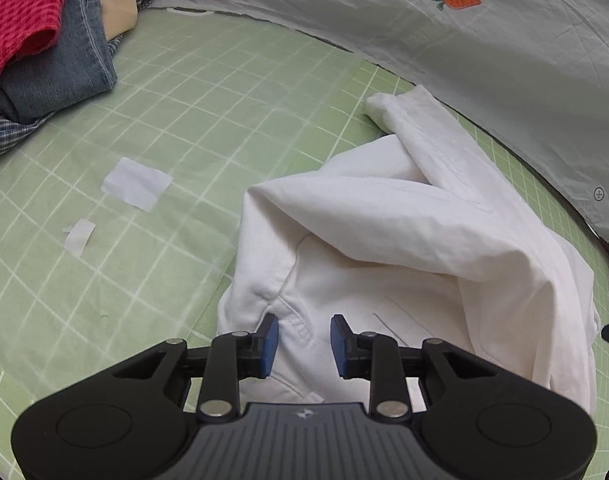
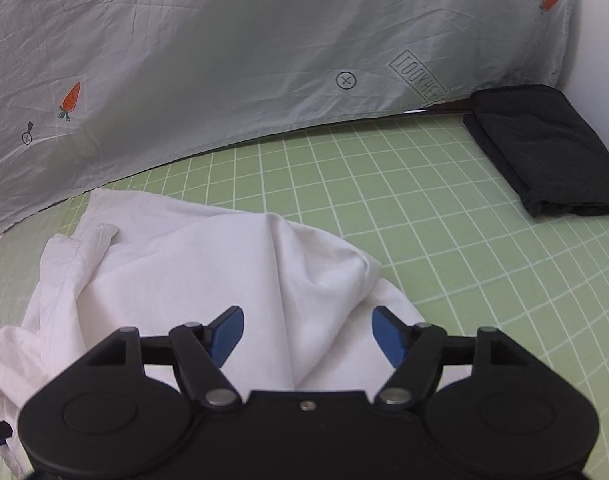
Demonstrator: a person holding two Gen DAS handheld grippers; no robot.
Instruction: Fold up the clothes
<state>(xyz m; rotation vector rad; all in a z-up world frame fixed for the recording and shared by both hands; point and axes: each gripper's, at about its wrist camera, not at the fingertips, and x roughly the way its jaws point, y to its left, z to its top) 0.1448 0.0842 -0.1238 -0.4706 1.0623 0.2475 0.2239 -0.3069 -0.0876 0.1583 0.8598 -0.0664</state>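
The green gridded mat (image 1: 164,128) is kept bare in its middle as folding space, where the rumpled white garment (image 1: 404,232) is laid, loosely doubled over itself. A pile of mixed clothes (image 1: 44,52) is set at one far corner and a folded black garment (image 2: 544,152) at another, seemingly sorted apart. The left gripper (image 1: 304,344) and the right gripper (image 2: 308,336) are held over the white cloth's near edge with jaws apart and nothing gripped, apparently placed to take it up.

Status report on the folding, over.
Left gripper open, right gripper open, both over the white garment. Garment crumpled, unfolded. Two paper scraps lie left of it.

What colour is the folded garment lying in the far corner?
Black; the folded garment shows best in the right wrist view.
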